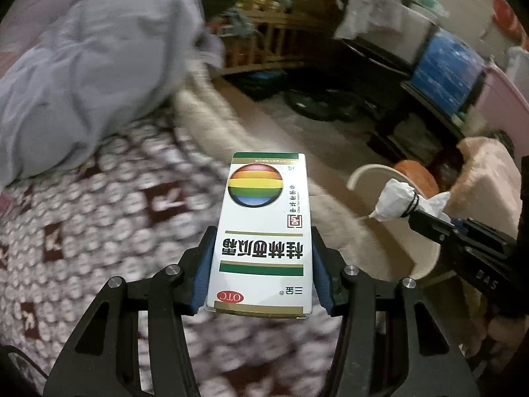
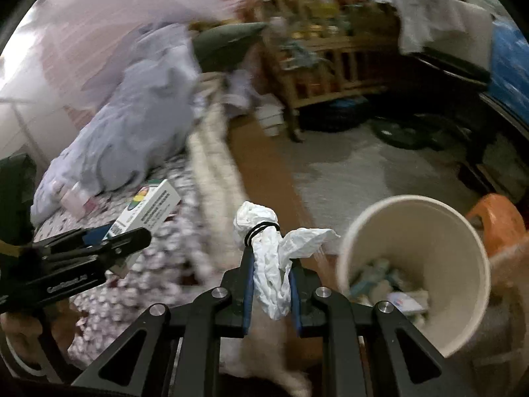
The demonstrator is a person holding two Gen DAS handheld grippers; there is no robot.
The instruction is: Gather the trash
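Note:
My left gripper is shut on a white medicine box with a rainbow ball and green stripes, held over the patterned bedspread. The same box and left gripper show at the left of the right wrist view. My right gripper is shut on a crumpled white wrapper with a black band around it, also seen as the wrapper at the right of the left wrist view. A cream trash bin with several scraps inside stands on the floor just right of the right gripper; its rim shows behind the wrapper.
A grey quilt lies heaped on the bed. An orange stool stands beside the bin. A wooden crib, dark tyres and a blue box crowd the far floor. A person's hand holds the left gripper.

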